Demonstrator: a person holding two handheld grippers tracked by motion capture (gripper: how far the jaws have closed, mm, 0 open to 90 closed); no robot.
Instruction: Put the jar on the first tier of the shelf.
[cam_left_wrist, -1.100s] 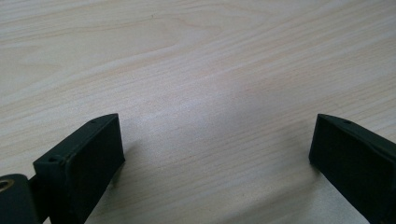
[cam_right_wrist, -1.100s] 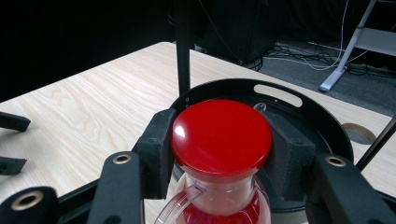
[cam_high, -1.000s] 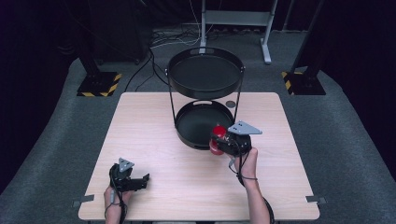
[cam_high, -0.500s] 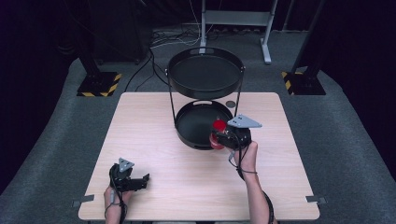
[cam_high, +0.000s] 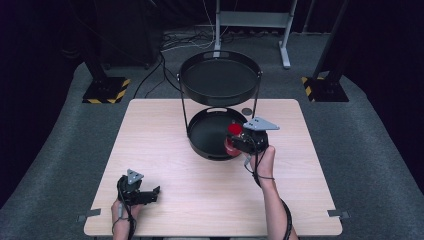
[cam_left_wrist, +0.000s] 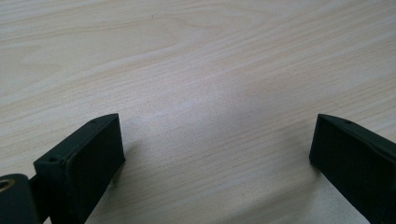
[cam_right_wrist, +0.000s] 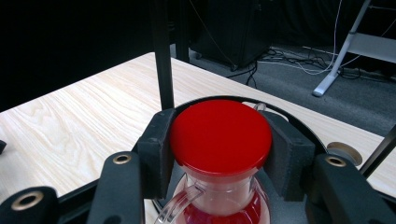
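Observation:
My right gripper is shut on a clear jar with a red lid and red contents, its pads pressing either side of the lid. In the high view the jar hangs over the right rim of the lower black tray of a two-tier stand. The upper tray stands above on thin black posts. My left gripper rests low at the table's front left, its jaws open with only bare wood between them.
A small round grey disc lies on the table behind the stand's right post. A stand post rises just left of the jar in the right gripper view. Light wood tabletop spreads left and front.
My right gripper has carried the jar a little farther back and left, over the lower tray's rim. The left gripper has stayed put.

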